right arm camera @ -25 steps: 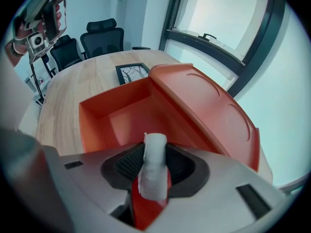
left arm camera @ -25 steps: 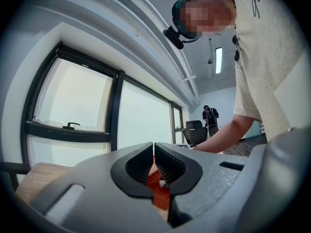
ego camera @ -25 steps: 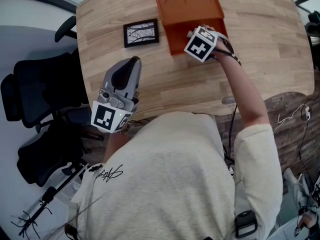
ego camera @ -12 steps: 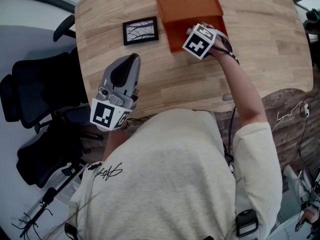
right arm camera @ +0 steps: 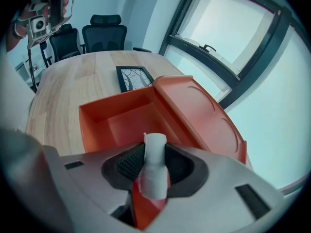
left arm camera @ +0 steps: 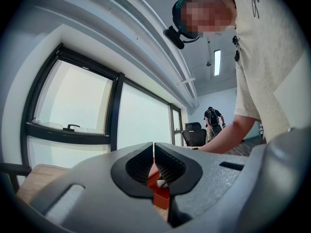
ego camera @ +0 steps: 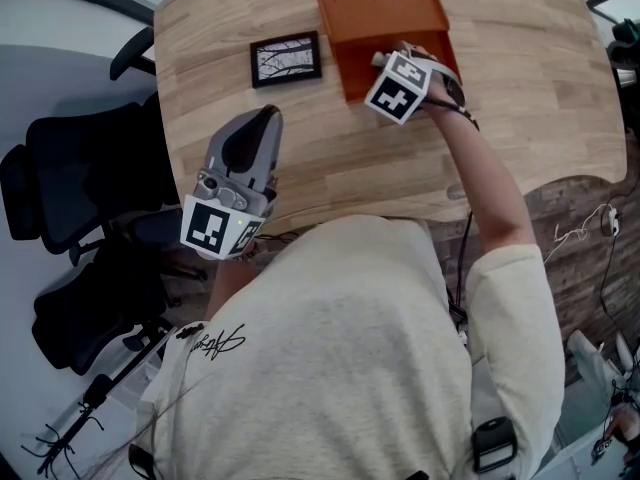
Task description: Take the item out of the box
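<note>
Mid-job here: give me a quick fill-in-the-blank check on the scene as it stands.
The right tool is shut on a ___ item.
The orange box has its lid ___.
The left tool, jaws together, holds ___.
Missing words: white; open; nothing.

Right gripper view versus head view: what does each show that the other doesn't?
Right gripper view only: a white roll clamped between the right gripper's jaws. Head view only: that gripper's marker cube over the box's near side, covering the roll, and the person's torso. Both: the box, its open lid, the framed picture, the table.
</note>
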Available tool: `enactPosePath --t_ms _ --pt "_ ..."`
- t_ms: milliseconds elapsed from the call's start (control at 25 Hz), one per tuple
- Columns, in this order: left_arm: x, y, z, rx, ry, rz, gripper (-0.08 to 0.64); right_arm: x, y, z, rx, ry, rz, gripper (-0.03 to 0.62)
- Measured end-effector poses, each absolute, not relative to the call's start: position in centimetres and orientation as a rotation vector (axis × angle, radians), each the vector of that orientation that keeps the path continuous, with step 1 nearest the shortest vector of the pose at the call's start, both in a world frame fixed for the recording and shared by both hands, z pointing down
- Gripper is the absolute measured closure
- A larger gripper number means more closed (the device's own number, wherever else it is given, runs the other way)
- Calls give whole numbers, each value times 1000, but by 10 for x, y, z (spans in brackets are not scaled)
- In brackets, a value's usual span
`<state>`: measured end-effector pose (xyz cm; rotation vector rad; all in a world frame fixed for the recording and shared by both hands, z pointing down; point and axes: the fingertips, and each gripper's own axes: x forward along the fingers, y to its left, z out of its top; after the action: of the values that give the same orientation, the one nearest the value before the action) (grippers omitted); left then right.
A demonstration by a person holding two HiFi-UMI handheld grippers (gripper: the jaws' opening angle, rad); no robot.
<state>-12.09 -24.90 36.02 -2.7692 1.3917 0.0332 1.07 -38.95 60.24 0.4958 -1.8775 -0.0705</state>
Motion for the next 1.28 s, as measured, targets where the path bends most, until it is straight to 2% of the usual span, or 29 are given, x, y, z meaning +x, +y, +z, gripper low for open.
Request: enactPosePath --t_ms 1280 --pt "-105 -230 340 -2754 1292 88 549 2 -365 520 671 -2024 -188 463"
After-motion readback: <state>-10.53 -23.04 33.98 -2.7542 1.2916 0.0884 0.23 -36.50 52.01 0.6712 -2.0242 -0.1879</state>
